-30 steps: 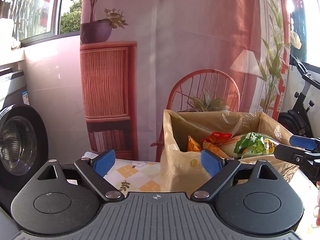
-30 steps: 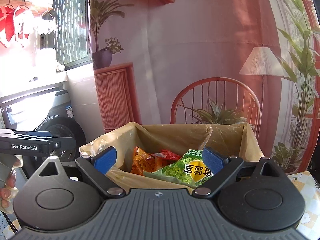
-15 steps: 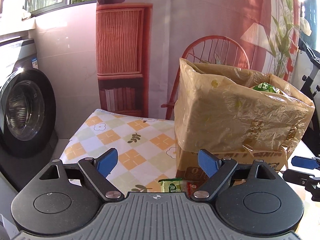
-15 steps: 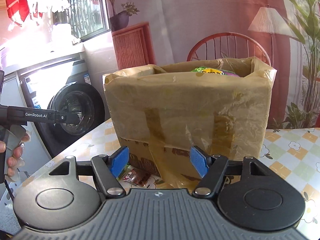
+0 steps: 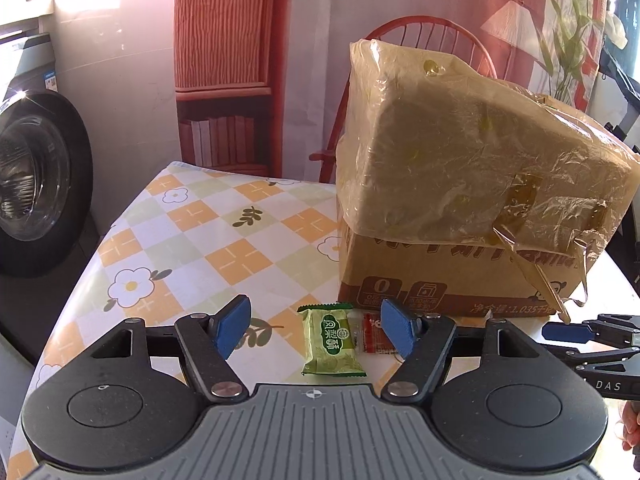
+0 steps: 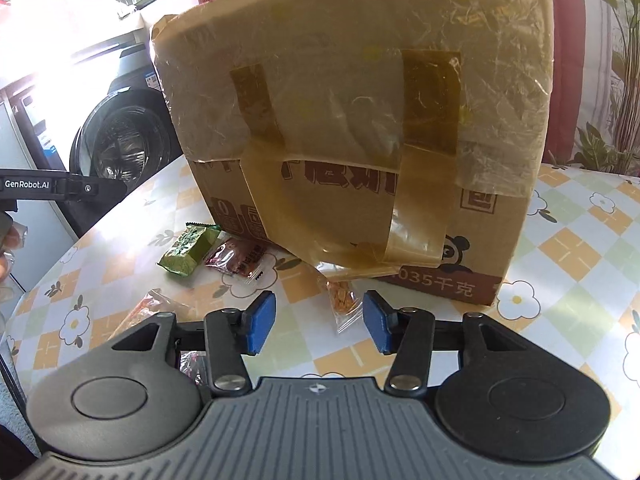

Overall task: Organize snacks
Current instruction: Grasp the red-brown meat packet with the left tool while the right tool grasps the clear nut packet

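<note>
A cardboard box (image 5: 460,280) lined with a yellowish plastic bag (image 6: 352,80) stands on the checked tablecloth (image 5: 224,240). In front of it lie a green snack packet (image 5: 331,340) and a small red packet (image 5: 372,335). My left gripper (image 5: 316,332) hovers low over them, its jaws closing, the green packet between the pads but untouched. In the right wrist view the green packet (image 6: 190,249) and red packet (image 6: 236,259) lie to the left. A clear packet of orange bits (image 6: 343,300) lies between the closing jaws of my right gripper (image 6: 320,322), which do not press it.
More clear packets (image 6: 154,304) lie near the table's left edge. A washing machine (image 5: 36,184) stands left of the table, a red chair (image 5: 404,32) behind the box. The other gripper (image 5: 592,344) shows at the right of the left wrist view.
Both grippers have sunk from above the box's open top to table level in front of it, and both jaws have narrowed. The snacks inside the box are out of sight now.
</note>
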The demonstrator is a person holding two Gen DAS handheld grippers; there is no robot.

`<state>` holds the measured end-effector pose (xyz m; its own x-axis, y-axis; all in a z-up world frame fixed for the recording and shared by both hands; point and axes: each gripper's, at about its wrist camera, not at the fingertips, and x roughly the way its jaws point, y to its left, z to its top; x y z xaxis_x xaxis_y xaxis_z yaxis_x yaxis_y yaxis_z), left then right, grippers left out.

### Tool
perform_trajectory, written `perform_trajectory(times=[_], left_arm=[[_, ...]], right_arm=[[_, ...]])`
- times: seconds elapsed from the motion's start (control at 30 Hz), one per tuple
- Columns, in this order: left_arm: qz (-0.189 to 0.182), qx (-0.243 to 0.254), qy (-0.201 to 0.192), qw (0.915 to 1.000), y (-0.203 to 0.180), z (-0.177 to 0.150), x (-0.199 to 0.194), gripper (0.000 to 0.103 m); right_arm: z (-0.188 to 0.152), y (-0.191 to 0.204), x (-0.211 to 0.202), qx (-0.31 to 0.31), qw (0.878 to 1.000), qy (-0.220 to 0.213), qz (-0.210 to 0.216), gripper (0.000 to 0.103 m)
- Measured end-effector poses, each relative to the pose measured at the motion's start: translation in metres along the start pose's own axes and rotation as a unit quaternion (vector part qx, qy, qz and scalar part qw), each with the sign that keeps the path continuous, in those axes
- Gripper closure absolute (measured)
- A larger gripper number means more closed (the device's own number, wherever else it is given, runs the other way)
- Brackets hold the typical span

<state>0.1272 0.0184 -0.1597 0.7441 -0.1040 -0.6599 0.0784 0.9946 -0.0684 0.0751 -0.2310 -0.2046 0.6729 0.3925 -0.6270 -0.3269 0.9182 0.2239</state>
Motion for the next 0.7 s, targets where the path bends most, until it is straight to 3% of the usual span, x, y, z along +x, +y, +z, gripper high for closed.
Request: perform_trajectory(times=[0.2, 0.4, 0.47, 0.7], left_arm=[[-0.018, -0.005, 0.014, 0.9997, -0.003, -0.006, 0.013, 0.036], [-0.044, 0.005, 0.03, 0.9986, -0.012, -0.014, 0.029, 0.045], [-0.06, 0.014, 0.033, 0.9976, -0.017, -0.015, 0.034, 0.051], [-0.11, 0.024, 0.05, 0.9924, -0.043, -0.011, 0.064, 0.051]], right_arm=[[0.004, 0.002, 0.033, -0.053, 0.998, 0.016, -0.031, 0.064], [-0.002, -0.005, 0.049, -0.049, 0.998, 0.011, -0.033, 0.079], [-0.008, -0.008, 0.044, -0.045, 0.998, -0.002, -0.032, 0.08], [-0.023, -0.02, 0.031, -0.015, 0.999, -0.035, -0.035, 0.08]])
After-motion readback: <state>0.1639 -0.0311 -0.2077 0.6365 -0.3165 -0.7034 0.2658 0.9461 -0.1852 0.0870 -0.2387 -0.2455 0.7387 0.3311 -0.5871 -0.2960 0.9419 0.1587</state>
